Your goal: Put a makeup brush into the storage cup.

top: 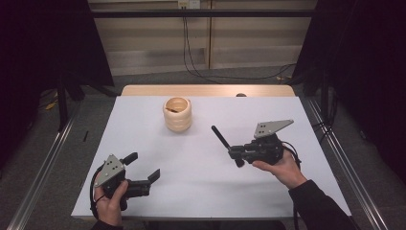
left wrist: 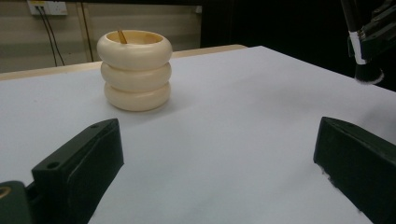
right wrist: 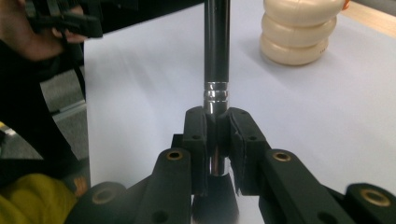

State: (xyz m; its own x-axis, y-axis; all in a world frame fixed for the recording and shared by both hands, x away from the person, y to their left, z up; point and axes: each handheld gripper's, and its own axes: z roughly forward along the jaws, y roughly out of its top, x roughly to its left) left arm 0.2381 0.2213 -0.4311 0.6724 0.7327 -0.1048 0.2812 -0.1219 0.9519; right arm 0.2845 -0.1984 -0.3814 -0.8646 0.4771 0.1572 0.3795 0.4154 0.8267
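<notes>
Cream-coloured, one ribbed holder (top: 177,114) stands near the far edge of the white table (top: 201,182), a stick inside. One black brush (top: 223,141) is pinched by the right gripper (top: 233,154) right of centre. The left gripper (top: 144,167) is spread near the table's near-left corner. Grey floor, dark curtains surround.

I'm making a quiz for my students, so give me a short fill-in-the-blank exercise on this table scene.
1. The right gripper is shut on a black ____.
2. The left gripper has its jaws ____.
3. The cream holder looks like ____ stacked rings.
4. The holder stands on the ____ table.

Missing words: brush; open; three; white
</notes>
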